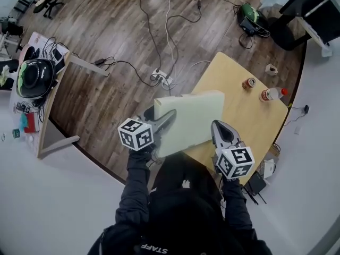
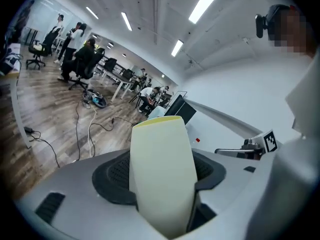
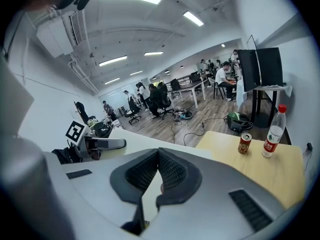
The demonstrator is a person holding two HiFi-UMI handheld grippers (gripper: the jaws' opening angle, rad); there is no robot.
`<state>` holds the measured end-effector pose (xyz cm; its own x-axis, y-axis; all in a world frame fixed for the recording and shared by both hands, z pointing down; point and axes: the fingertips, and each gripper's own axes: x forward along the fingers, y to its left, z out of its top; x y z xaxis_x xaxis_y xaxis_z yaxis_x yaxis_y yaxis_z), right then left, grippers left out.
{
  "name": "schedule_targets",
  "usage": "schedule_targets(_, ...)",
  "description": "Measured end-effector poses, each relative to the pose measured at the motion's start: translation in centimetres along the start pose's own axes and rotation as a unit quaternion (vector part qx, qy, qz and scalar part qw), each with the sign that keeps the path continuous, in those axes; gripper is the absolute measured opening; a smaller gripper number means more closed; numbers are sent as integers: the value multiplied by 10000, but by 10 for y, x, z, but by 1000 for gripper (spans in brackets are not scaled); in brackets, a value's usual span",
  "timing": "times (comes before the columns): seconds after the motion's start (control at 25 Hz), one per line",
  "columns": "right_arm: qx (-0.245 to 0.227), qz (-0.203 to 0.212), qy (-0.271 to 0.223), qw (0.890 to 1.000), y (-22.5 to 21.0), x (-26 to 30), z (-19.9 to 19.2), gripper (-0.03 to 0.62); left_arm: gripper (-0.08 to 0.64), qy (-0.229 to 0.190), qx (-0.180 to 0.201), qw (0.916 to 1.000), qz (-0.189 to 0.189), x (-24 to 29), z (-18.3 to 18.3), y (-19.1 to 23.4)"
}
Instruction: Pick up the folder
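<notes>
A thick pale-yellow folder (image 1: 188, 121) hangs tilted in the air over the near-left corner of a light wooden table (image 1: 249, 121). My left gripper (image 1: 169, 118) is shut across the thickness of its left end; in the left gripper view the folder (image 2: 162, 179) fills the gap between the pads. My right gripper (image 1: 217, 126) is at the folder's right edge. In the right gripper view its jaws (image 3: 157, 156) are nearly together on a thin pale sheet of the folder (image 3: 145, 138). The left gripper (image 3: 97, 144) shows at the far end.
A drink can (image 1: 248, 83) and a red-capped bottle (image 1: 271, 94) stand at the table's far right. A power strip with cables (image 1: 161, 78) lies on the wooden floor beyond. A cluttered desk with a black helmet (image 1: 34, 77) stands at left.
</notes>
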<state>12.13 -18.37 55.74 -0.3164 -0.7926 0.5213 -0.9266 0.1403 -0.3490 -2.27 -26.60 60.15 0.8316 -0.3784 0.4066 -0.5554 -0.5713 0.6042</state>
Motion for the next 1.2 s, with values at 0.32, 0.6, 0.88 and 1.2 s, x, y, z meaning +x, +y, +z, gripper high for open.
schedule_targets(0.32,-297,23,-477,9984,21,-43,40,21,313,-408,719,9956,451,-33,41,-62)
schedule_targets(0.6,-428,46,-1034,9937,39,-81,84,21,313,-927,1242,9857,663,-59,83,-124)
schedule_targets(0.88,-755,-129,-1453,9864,47,-109,119,21,313,-1304,1720,9723,894,-77,115,-170)
schedule_targets(1.2,-993,-302,-1762,9789,52,-124,149,21,313,-1633,2106,9573,1119,-85,136,-202)
